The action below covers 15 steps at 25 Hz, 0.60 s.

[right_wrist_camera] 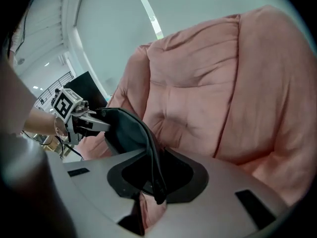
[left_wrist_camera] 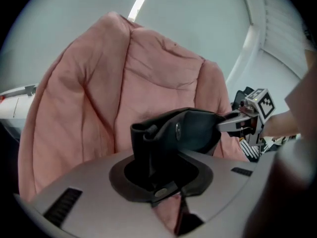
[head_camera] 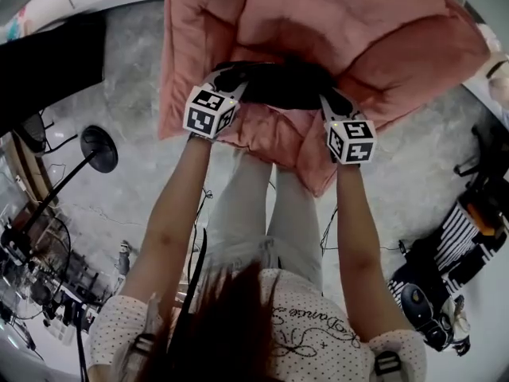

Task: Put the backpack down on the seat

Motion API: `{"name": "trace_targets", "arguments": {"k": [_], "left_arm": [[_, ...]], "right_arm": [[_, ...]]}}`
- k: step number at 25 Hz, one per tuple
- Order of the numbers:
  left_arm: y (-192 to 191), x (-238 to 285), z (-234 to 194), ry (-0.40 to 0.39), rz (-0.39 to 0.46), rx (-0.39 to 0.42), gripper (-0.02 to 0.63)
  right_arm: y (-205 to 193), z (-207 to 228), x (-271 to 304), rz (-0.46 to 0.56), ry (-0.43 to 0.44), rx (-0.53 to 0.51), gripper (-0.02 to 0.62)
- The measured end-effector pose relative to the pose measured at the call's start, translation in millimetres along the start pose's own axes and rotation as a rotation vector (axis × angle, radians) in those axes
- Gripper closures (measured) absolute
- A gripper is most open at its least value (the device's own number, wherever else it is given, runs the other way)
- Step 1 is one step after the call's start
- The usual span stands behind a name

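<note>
A black backpack [head_camera: 278,82] hangs between my two grippers over the seat of a pink padded chair [head_camera: 318,14]. My left gripper [head_camera: 231,79] is shut on its left end and my right gripper [head_camera: 331,100] on its right end. In the left gripper view the backpack [left_wrist_camera: 190,130] runs from my left gripper [left_wrist_camera: 158,180] across to the right gripper [left_wrist_camera: 233,122], with the pink chair [left_wrist_camera: 114,83] behind. In the right gripper view a black edge of the backpack [right_wrist_camera: 126,130] sits in my right gripper [right_wrist_camera: 154,185], and the left gripper [right_wrist_camera: 91,124] holds the far end. Whether the backpack touches the cushion is hidden.
A black round-based stand [head_camera: 99,148] and a black desk [head_camera: 48,62] are on the left. Cables and dark gear [head_camera: 40,285] crowd the lower left floor. A striped object and black equipment [head_camera: 449,249] stand at the right. The person's legs [head_camera: 270,213] are close to the chair's front.
</note>
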<state>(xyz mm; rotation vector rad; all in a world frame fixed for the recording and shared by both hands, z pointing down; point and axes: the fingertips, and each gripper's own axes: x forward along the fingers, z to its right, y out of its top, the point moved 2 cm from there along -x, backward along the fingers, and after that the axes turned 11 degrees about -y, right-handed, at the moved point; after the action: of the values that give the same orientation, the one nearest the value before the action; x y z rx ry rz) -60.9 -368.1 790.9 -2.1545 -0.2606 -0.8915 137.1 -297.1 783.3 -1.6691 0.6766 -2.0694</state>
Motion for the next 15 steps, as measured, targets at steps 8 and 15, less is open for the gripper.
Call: {"name": "trace_targets", "arguments": {"k": [8, 15], "left_arm": [[-23.8, 18.3, -22.4, 0.032, -0.046, -0.030, 0.506], [-23.6, 18.3, -16.8, 0.013, -0.053, -0.052, 0.483]], "right_arm": [[-18.6, -4.8, 24.6, -0.005, 0.010, -0.008, 0.509], [-21.7, 0.9, 24.0, -0.038, 0.028, 0.020, 0.485]]}}
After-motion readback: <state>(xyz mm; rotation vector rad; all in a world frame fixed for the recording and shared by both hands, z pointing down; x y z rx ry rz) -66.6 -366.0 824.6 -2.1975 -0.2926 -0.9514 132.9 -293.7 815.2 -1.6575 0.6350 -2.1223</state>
